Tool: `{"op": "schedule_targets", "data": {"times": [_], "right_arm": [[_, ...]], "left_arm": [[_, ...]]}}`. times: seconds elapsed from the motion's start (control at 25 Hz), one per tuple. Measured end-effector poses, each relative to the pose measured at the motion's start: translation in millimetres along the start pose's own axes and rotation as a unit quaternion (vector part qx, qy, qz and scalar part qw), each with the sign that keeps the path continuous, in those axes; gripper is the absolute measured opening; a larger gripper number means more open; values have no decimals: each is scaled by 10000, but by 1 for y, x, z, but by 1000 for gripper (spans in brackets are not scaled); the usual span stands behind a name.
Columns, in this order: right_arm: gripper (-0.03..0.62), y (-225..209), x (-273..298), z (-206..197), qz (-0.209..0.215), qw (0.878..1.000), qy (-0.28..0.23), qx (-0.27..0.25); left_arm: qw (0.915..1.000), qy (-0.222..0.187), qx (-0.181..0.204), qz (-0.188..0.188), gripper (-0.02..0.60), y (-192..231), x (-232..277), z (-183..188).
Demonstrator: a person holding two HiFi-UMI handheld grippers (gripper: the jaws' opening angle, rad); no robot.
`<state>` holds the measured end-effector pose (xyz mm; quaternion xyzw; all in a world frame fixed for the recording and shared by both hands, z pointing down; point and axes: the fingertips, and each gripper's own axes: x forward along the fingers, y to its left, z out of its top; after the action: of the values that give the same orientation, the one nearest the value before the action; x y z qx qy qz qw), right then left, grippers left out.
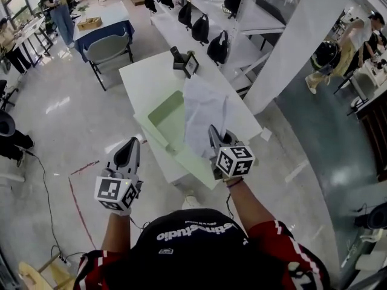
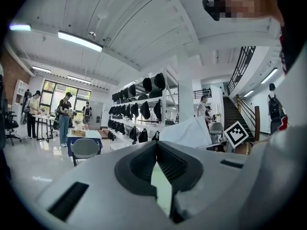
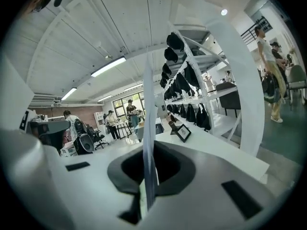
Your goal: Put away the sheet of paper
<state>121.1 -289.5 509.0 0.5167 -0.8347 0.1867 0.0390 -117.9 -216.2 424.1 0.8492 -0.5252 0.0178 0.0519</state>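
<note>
Head view: right gripper [image 1: 215, 133] clamps the sheet of paper [image 1: 202, 109] over the desk's [image 1: 145, 77] near edge; left gripper [image 1: 129, 145] jaws together, empty; cap [image 1: 187, 246] lettering ends "studio".

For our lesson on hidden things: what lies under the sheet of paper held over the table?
Under the sheet of paper lies an open green folder on the white table. Its left part shows, empty; the paper covers its right part, so that cannot be seen.
</note>
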Motion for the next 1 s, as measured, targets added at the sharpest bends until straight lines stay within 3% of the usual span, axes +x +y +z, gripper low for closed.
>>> {"op": "schedule_targets", "data": {"times": [0.48,0.76,1.0], "right_arm": [[5,-25,39,-29,107,9951,340,926],[5,-48,47,-54,-126,9902,554,1279],[5,-66,49,-79,-317,9838,713,1617]], "left_arm": [[9995,0,-23,311,6,19,2,-3],[9994,35,296,159,6,6,13,3],[9994,116,308,89,6,1,16,0]]}}
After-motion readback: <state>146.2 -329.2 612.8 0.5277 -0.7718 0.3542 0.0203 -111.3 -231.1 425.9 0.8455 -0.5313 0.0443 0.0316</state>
